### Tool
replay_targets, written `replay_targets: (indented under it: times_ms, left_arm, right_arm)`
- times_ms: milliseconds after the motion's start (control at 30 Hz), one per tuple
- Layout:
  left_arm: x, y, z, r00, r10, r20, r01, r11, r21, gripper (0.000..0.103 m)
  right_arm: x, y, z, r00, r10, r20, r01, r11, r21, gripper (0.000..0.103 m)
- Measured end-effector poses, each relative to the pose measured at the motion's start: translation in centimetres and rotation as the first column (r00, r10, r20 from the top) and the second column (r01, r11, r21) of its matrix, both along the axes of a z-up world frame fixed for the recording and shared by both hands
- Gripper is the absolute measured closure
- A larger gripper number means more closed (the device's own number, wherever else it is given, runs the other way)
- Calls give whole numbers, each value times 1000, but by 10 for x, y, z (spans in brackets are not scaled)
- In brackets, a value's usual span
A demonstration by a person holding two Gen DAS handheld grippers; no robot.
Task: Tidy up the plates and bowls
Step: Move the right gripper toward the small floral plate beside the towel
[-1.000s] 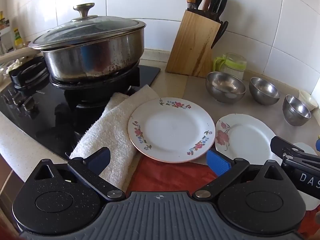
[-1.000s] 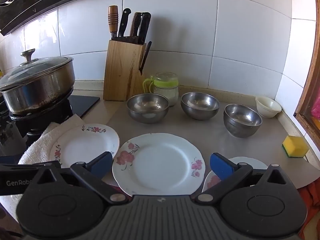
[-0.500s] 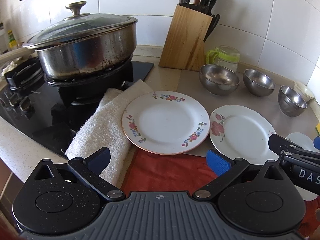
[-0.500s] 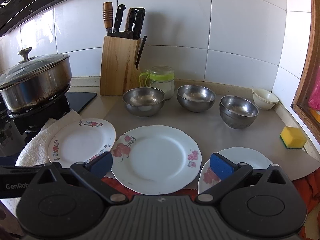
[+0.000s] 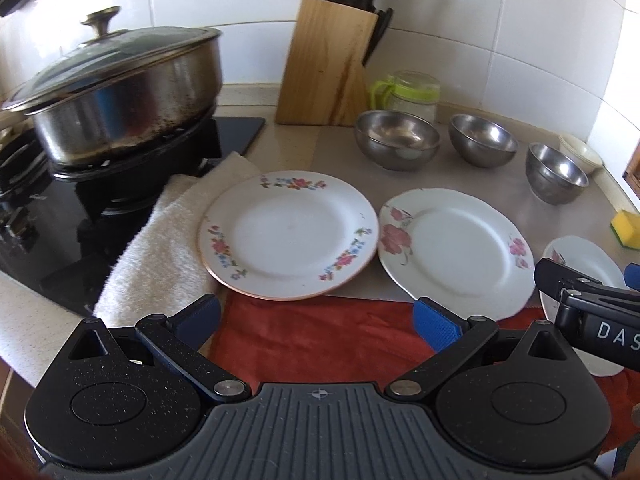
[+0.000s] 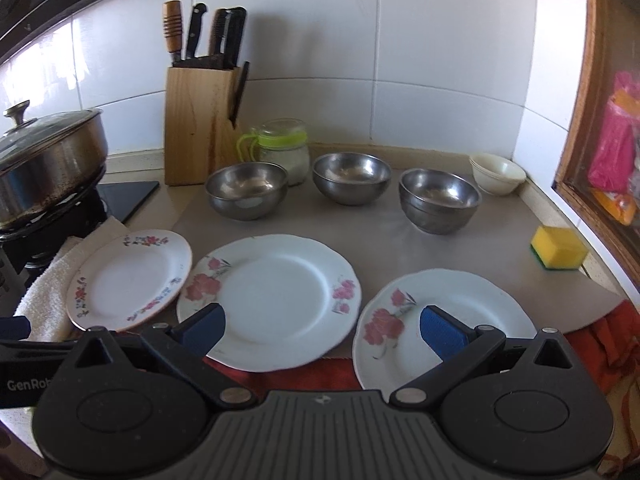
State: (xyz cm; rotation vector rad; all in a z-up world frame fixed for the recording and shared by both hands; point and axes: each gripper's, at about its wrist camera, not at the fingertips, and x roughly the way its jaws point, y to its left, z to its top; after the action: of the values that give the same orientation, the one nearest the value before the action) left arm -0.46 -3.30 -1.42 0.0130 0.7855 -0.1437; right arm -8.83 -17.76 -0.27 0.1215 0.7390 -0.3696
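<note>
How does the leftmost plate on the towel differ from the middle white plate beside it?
The leftmost plate with small multicoloured flowers has a smooth round rim with a thin coloured edge line; the middle white plate with large pink flowers has a wavy rim and looks larger. The leftmost rests partly on the white towel; the middle lies flat on the mat. Both are empty.

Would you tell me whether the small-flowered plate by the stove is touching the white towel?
Touching: in the left wrist view the plate has its left rim lying on the folded towel, hiding part of it with no gap.
</note>
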Motion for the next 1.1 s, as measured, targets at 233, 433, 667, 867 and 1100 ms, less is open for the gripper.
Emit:
replay_targets:
  times_ms: [233,433,667,867,1100]
  left_arm:
    - [9,-24,-12,992,-96,-76,91,993,-74,0]
    - [17,-44,-21,989,-124,-80,121,992,-45,1]
    - [38,-59,-32,987,-88,-136,83,996,-42,4]
    - [52,-68,-33,989,-24,-146,19,999,-36,4]
    - [58,-82,-31,992,13,-125,-14,1000,-10,4]
  right_arm:
    - [1,-28,0,1000,1,-17,-1,1000,-25,0]
    - [27,-47,-3,993,110,-38,-112,992,-63,0]
    - [68,-69,-20,964,247,-95,-253,965,-66,0]
    - [89,-77,-27,938,335,-87,-339,940,-38,0]
    - [107,-91,-28,912,403,-72,-405,914,-27,0]
